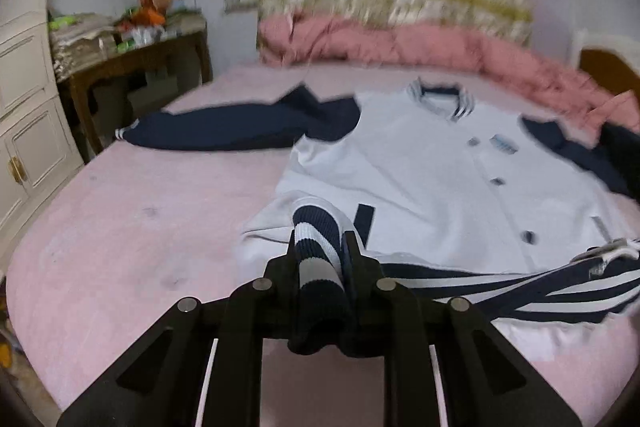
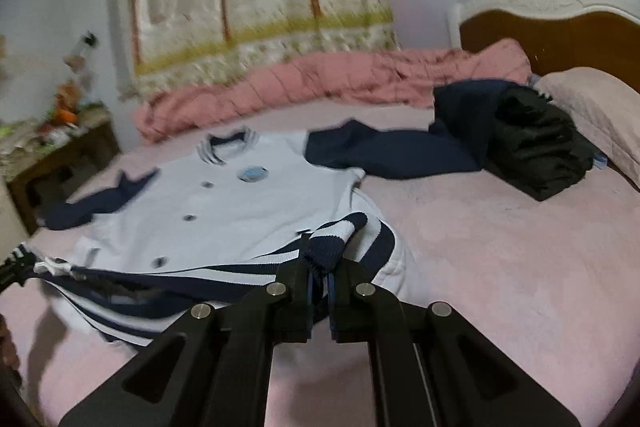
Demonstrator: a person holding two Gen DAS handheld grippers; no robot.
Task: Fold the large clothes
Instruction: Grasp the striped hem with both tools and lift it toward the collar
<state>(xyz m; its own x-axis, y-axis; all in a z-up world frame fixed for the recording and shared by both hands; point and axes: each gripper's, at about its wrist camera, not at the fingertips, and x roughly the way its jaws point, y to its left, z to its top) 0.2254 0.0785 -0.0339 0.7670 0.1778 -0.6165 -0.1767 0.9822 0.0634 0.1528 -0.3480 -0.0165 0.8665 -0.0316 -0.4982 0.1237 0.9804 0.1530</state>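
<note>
A white jacket (image 1: 420,163) with navy sleeves, a striped collar and dark buttons lies face up on the pink bed (image 1: 120,227). Its navy-and-white striped hem band (image 1: 500,287) runs along the near edge, lifted off the sheet between the two grippers. My left gripper (image 1: 320,247) is shut on the hem's left corner, the ribbed stripes bunched between its black fingers. In the right wrist view the jacket (image 2: 248,203) lies left of centre, and my right gripper (image 2: 320,267) is shut on the hem's right corner (image 2: 340,231). The left gripper's tip (image 2: 16,263) shows at the far left edge.
A rumpled pink quilt (image 2: 340,75) lies along the far side of the bed under a patterned curtain. A pile of dark clothes (image 2: 532,143) and a pillow (image 2: 596,111) sit by the wooden headboard. A cluttered wooden side table (image 1: 132,63) and a white cabinet (image 1: 28,99) stand left.
</note>
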